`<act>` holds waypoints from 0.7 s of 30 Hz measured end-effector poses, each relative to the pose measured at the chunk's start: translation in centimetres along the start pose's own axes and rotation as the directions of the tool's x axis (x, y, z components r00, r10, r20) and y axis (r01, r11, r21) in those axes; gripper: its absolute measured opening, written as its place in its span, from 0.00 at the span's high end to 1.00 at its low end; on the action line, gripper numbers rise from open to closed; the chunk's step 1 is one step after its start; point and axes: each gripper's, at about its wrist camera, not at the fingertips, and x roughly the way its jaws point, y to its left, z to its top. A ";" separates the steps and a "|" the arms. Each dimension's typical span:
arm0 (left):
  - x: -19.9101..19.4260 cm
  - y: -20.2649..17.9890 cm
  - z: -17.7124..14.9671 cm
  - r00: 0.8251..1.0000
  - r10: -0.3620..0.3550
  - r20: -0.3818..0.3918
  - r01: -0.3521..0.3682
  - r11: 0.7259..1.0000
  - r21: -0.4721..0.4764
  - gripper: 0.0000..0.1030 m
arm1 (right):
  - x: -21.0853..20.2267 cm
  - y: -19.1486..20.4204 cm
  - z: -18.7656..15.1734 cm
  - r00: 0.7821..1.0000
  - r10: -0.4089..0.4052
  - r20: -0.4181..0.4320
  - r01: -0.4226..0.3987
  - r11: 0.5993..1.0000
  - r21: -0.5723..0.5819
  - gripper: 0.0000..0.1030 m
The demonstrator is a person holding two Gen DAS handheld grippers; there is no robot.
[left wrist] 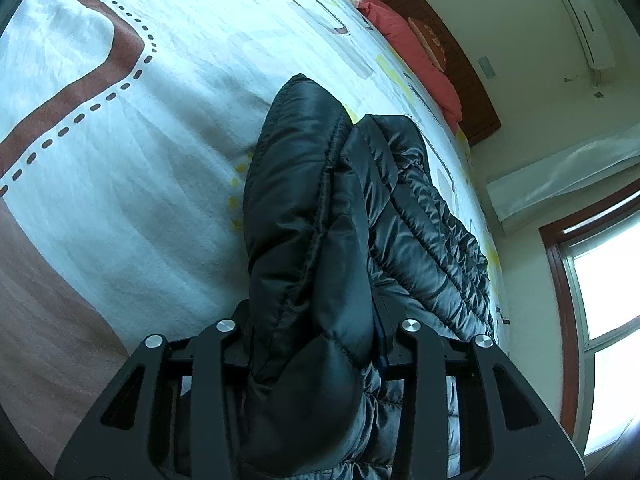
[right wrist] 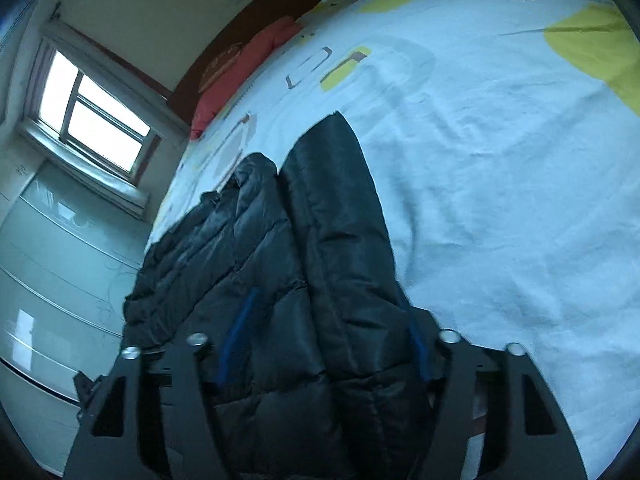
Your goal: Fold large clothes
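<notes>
A black quilted puffer jacket (left wrist: 312, 216) lies on the patterned bedsheet (left wrist: 168, 128), one part folded over the rest. My left gripper (left wrist: 316, 344) is shut on a thick fold of the jacket, which fills the space between its jaws and hides the fingertips. In the right wrist view the same jacket (right wrist: 320, 240) stretches away from my right gripper (right wrist: 320, 360), which is shut on another thick fold; blue trim (right wrist: 236, 332) shows beside it. Both held folds are raised slightly off the bed.
A red pillow (left wrist: 416, 48) leans on the brown wooden headboard (left wrist: 460, 56) at the far end of the bed. A window (right wrist: 92, 112) and a pale cabinet (right wrist: 60, 272) stand beside the bed. An air conditioner (left wrist: 580, 16) hangs on the wall.
</notes>
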 end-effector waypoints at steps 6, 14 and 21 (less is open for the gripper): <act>-1.8 -2.4 0.1 0.999 0.001 0.032 -0.003 0.999 0.045 0.74 | 0.6 0.7 -0.6 0.999 -0.040 0.028 0.041 0.999 -0.024 0.53; -4.7 -9.7 -1.0 0.994 -0.090 0.060 0.078 0.981 0.177 0.78 | 0.6 0.9 -1.2 0.998 -0.044 0.052 0.045 0.999 -0.027 0.54; -4.6 -16.9 -4.3 0.992 -0.118 0.035 0.102 0.947 0.305 0.78 | -0.1 -0.5 -1.5 0.998 0.004 0.056 -0.004 1.000 0.004 0.56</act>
